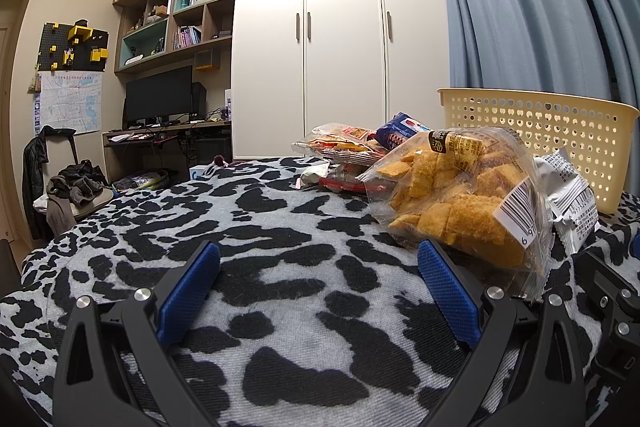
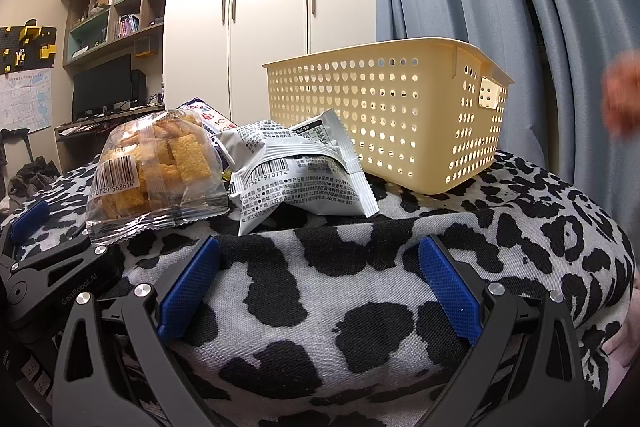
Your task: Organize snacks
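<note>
Left gripper (image 1: 318,259) and right gripper (image 2: 319,255) both spread apart, holding nothing; cracker bag (image 2: 154,171) beside silver packet (image 2: 296,171), near basket (image 2: 384,115).

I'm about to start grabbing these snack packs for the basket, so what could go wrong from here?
1. The clear cracker bag is puffy and brittle; a hard squeeze could crush the crackers.
2. The silver packets overlap, so one may drag the other.
3. The light yellow basket sits on soft blanket and could shift or tip.
</note>
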